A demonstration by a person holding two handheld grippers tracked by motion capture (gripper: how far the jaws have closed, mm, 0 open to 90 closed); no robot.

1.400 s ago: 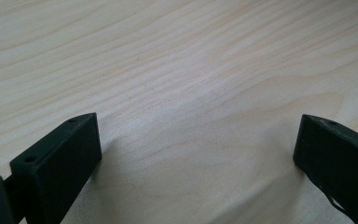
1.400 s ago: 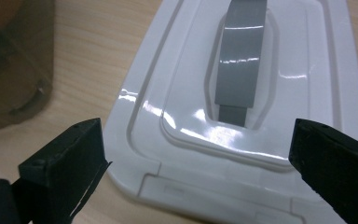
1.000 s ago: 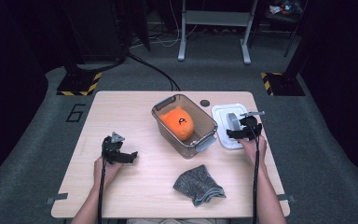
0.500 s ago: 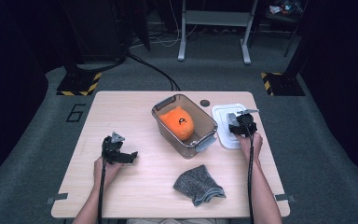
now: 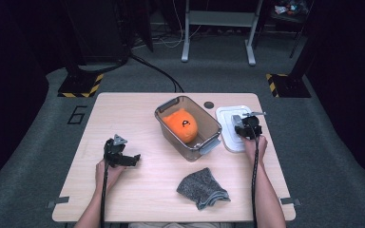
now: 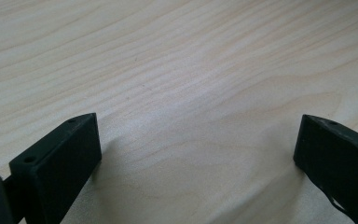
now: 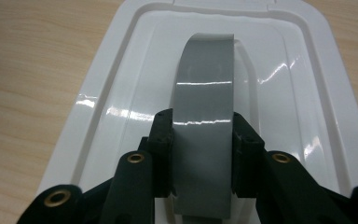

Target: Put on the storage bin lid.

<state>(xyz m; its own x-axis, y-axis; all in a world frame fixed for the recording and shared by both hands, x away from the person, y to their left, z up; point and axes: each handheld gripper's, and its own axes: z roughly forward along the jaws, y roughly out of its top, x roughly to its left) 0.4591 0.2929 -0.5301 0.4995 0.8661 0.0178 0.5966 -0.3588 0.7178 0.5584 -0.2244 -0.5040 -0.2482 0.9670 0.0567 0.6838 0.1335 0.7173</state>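
Right gripper [image 7: 204, 135] is down on the white lid [image 7: 121, 93], and its jaws have just been closing: they now press both sides of the lid's grey handle [image 7: 205, 93]. The lid lies flat on the table [image 5: 123, 109], just to the right of the clear bin [image 5: 209, 124], which holds an orange soft toy [image 5: 180, 124]. Over on the other side, the left gripper [image 6: 196, 154] sits low above bare wood with its jaws wide apart, nothing between them. A grey cloth [image 5: 200, 188] lies crumpled near the front edge; its exact folds are hard to make out from the high view.
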